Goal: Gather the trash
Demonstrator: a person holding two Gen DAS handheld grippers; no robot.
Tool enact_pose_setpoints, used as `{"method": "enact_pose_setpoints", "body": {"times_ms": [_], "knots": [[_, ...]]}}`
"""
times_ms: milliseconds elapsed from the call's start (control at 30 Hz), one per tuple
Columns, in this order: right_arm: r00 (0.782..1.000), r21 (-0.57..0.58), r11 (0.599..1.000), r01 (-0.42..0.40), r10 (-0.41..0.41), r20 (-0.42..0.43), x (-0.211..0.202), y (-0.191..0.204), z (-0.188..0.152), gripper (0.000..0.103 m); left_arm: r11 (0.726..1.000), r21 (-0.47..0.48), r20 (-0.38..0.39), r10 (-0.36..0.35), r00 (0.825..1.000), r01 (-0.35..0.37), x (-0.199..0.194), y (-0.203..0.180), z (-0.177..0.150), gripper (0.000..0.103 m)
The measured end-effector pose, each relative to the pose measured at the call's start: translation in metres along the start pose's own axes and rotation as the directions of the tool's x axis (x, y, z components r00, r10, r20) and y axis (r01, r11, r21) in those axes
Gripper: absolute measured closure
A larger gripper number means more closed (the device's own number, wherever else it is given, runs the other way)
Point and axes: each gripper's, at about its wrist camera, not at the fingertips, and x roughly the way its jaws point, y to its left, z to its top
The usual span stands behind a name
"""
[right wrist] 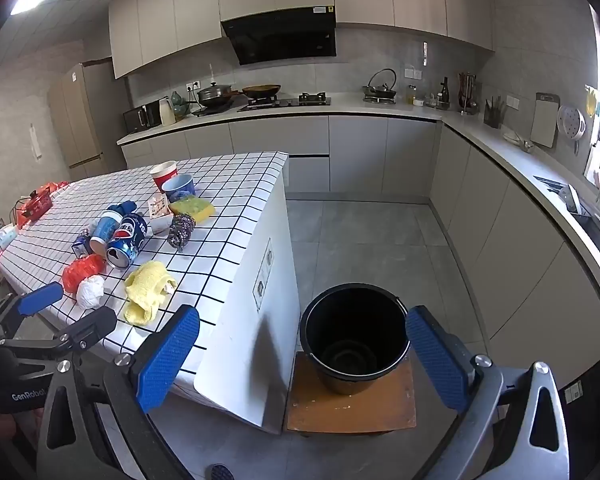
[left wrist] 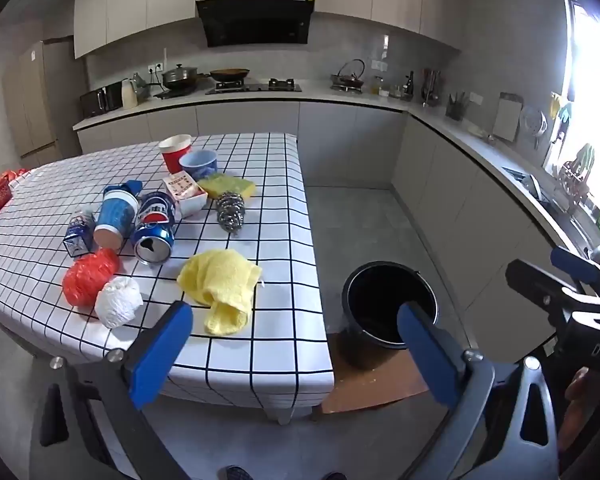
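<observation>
Hovering short of the table point(left wrist: 268, 184) with its white, black-gridded cloth, the left gripper point(left wrist: 296, 344) has its blue pads spread wide apart with nothing between them, and the right gripper point(right wrist: 302, 356) stands equally wide and empty. Taking the black bucket point(right wrist: 354, 336) as the landmark: it sits open-mouthed on a brown wooden stool point(right wrist: 352, 408) on the floor, just beside the table's end panel, and in the right wrist view it lies between the right gripper's pads but farther off, untouched. All the trash lies on the tabletop, up and to the left of the bucket. Closest to the bucket is a crumpled yellow cloth point(left wrist: 220, 284) near the table's near edge. Beyond it to the left are a white crumpled wad point(left wrist: 118, 306) and a red crumpled bag point(left wrist: 90, 280), touching each other. Farther from the bucket, a blue soda can point(left wrist: 154, 230) lies on its side with its open top toward the camera, just beside a tipped blue paper cup point(left wrist: 116, 216) and a small blue carton point(left wrist: 78, 234). Behind those, a steel scouring ball point(left wrist: 230, 210), a yellow-green sponge point(left wrist: 226, 186), a small red-and-white box point(left wrist: 186, 192), a blue bowl point(left wrist: 199, 164) and a red cup point(left wrist: 175, 152) stand farthest from the bucket.
</observation>
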Motion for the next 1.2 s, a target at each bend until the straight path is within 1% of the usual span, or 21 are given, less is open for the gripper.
{"method": "enact_pose_setpoints", "body": {"times_ms": [233, 267, 500, 700, 1200], "knots": [[1.0, -0.002, 1.0, 0.003, -0.003, 0.006, -0.001, 0.0008, -0.0011, 0.0, 0.998, 0.015, -0.006, 0.054, 0.999, -0.054, 0.0053, 0.0043, 0.0025, 0.0], [1.0, -0.002, 1.0, 0.003, -0.003, 0.005, -0.0012, 0.0009, -0.0011, 0.0, 1.0, 0.01, -0.009, -0.01, 1.0, 0.01, 0.0001, 0.0026, -0.003, 0.0], [1.0, -0.005, 1.0, 0.008, -0.008, 0.001, -0.0012, 0.0034, 0.0047, 0.0, 1.0, 0.016, -0.003, -0.014, 1.0, 0.014, 0.0032, 0.0016, -0.0061, 0.0], [1.0, 0.004, 1.0, 0.013, -0.013, 0.002, -0.0029, 0.0004, -0.0018, 0.0, 1.0, 0.008, -0.001, -0.016, 1.0, 0.016, 0.0001, -0.0002, -0.0034, 0.0], [1.0, 0.004, 1.0, 0.01, -0.01, 0.001, -0.0022, -0.0008, -0.0017, 0.0, 1.0, 0.015, -0.008, -0.013, 1.0, 0.014, 0.0037, -0.0018, -0.0018, 0.0]]}}
